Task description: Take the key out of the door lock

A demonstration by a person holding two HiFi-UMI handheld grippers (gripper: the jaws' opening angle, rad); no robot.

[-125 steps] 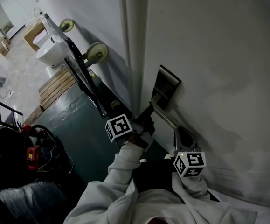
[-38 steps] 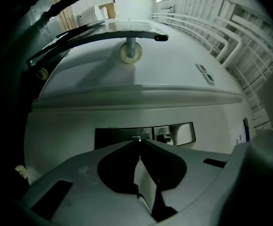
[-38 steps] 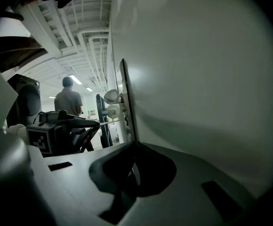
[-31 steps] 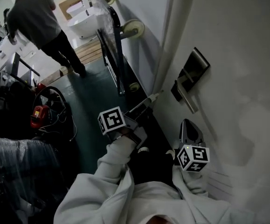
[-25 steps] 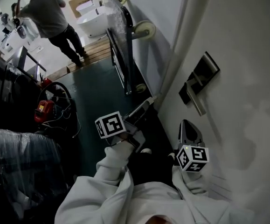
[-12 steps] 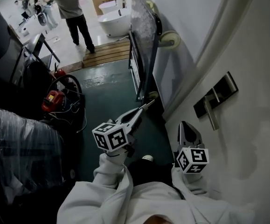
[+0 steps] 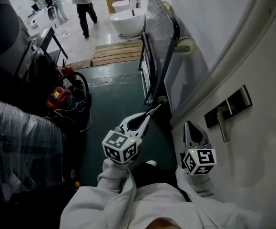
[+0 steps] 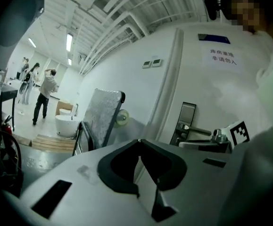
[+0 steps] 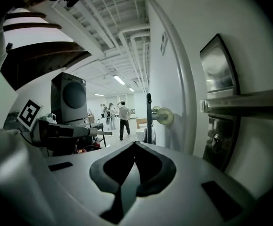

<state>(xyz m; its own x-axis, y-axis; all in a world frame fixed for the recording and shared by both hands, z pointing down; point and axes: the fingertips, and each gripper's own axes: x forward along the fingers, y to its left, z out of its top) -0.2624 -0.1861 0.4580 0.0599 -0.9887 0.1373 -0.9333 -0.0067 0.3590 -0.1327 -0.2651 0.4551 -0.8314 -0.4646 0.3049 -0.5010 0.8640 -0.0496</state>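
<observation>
- Left gripper (image 7: 146, 117) sits at the lower centre of the head view. In its own view (image 8: 139, 141) I see the jaw tips pressed together with no gap between them.
- Just past those tips a thin pale sliver sticks out toward the upper right, and I read it as the key (image 7: 155, 109). It is pinched at the very end of the jaws, over the dark green floor (image 7: 114, 94) and well apart from the door. In the left gripper view it is too small for me to make out.
- Above the key, a grey panel (image 7: 157, 27) stands on a wheeled frame against the wall.
- Right gripper (image 7: 187, 124) is right of centre, close beside the door (image 7: 257, 56). Its own view (image 9: 135, 144) shows the jaws closed with nothing between them.
- At the far right, the lock plate (image 7: 230, 106) carries a lever handle (image 7: 222, 125). In the right gripper view I see the keyhole (image 9: 215, 141) below that handle.
</observation>
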